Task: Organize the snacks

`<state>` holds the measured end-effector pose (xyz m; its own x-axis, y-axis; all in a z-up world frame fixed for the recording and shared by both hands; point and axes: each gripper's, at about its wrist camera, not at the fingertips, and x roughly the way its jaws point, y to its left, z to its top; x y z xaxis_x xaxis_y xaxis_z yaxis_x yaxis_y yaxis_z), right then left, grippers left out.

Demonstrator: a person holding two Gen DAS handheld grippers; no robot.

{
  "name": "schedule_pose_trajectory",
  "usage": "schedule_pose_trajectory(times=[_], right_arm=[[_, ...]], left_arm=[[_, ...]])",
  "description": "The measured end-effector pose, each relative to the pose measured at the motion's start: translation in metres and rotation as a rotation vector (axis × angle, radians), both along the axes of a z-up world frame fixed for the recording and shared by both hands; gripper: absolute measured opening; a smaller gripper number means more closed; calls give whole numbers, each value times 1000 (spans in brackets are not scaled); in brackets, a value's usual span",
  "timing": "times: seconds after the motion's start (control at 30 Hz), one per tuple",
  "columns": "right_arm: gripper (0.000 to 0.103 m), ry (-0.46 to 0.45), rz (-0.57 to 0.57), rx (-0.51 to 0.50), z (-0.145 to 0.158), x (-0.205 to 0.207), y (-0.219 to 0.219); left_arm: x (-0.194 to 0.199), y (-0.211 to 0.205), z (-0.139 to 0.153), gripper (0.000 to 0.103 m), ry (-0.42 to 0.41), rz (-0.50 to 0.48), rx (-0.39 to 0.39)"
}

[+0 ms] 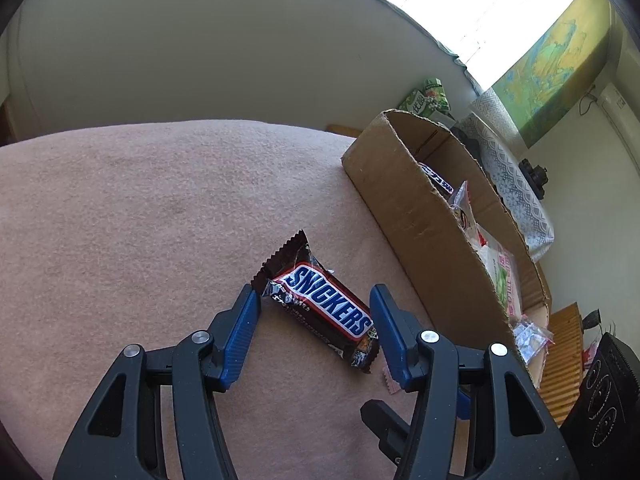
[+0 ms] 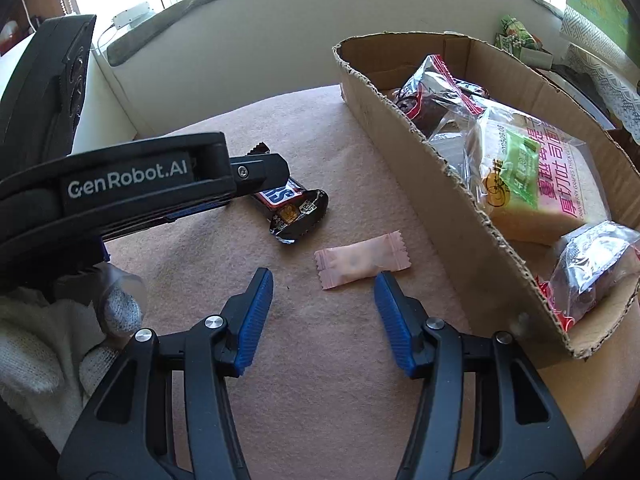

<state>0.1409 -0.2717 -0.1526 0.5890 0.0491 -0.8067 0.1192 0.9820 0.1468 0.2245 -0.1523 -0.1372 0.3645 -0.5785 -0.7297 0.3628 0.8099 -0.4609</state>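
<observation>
Nearest to me, the right tool [image 2: 324, 312] hangs low over the counter [image 2: 312, 400], which is covered in a fuzzy, salmon-pink blanket. Its ribbed blue pads are spread apart, gripping nothing, and the right-hand pad touches or overlaps the lower edge of a small pink candy [image 2: 362, 261], a flat pillow-shaped wrapper with crimped, saw-toothed ends. From how the spread fingers bracket it, I judge this sweet is the next pick for that hand.

A little further on, the left tool [image 1: 316, 328] is likewise released, its pads standing on either side of a Snickers bar [image 1: 324, 304]. The bar lies diagonally on the blanket, its glossy brown film crinkled and its ends zigzag-cut. Neither pad clearly presses it, so I take this as an approach, not a hold. A white knitted glove [image 2: 48, 344] shows on the hand working that tool.

Beyond both, just beside the loose sweets, sits an open cardboard box [image 2: 400, 152] with rough, torn corrugated edges. It already holds a wrapped slice of thick toast [image 2: 532, 176] in clear film and some crumpled clear packets [image 2: 436, 88], which suggests it is the collecting place, kept close so each carry is short.

Farthest back, a green packet [image 1: 428, 98] stands behind the box.
</observation>
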Motion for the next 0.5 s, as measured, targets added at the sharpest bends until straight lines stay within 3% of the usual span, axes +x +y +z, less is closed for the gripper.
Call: schedule_pose_trajectory(times=[0.17, 0.27, 0.5], right_arm=[[55, 9, -13, -18, 0, 6, 3], [55, 15, -20, -30, -1, 12, 5], [54, 18, -32, -58, -2, 23, 10]], left_arm=[[3, -10, 3, 55, -60, -33, 69], [5, -13, 2, 44, -112, -55, 115], [9, -3, 1, 31, -158, -91, 111]])
